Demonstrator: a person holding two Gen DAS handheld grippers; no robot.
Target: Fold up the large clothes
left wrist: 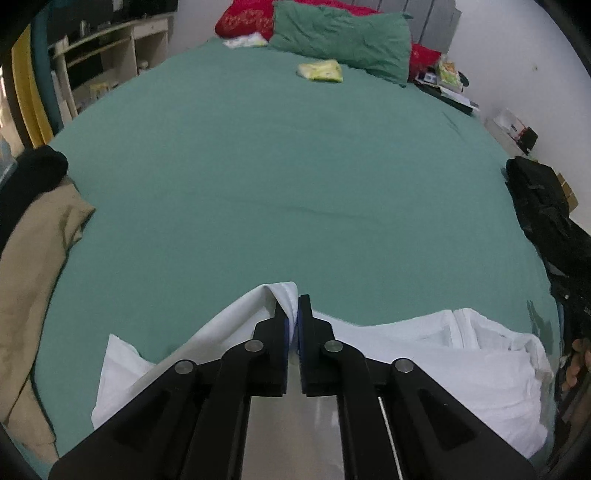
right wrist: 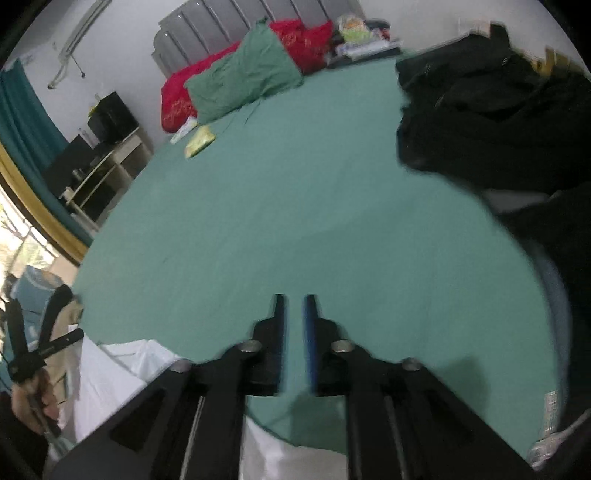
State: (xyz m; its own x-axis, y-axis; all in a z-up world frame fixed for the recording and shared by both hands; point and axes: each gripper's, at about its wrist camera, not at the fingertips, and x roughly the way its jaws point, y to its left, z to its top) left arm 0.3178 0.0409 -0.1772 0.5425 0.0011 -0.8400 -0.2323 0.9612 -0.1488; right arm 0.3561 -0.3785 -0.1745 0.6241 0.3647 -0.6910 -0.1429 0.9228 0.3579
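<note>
Your left gripper point(left wrist: 297, 306) is pinched on a fold of the white garment point(left wrist: 461, 354); a peak of cloth sticks up betw. the blue pads. The rest of it sags back to both sides onto the near edge of the green bed sheet point(left wrist: 280, 177), bunched toward the right. Your right gripper point(right wrist: 294, 306) has its jaws apart w/ nothing betw. them, only bare sheet showing in the gap; the garment sits below and left of it at the bed's near edge.

Around you: tan garment point(left wrist: 33, 266) w/ something black on top draped at the left bed edge, and a pile of black clothes point(right wrist: 491, 122) on the right side, both well apart from the white one. Mid-bed is open sheet. Farther up, a yellow-green packet point(left wrist: 320, 71) lies just before a green pillow point(left wrist: 343, 44), red pillows point(left wrist: 247, 20) behind it, grey headboard point(right wrist: 207, 33) at the wall. Shelf unit point(left wrist: 110, 51) off to the left.

Hard to read: right wrist view is motion-blurred, esp. the black pile. The garment's lower part is hidden under both grippers' bodies, so its shape can't be made out. Small clutter by the far right corner is too small to name.
</note>
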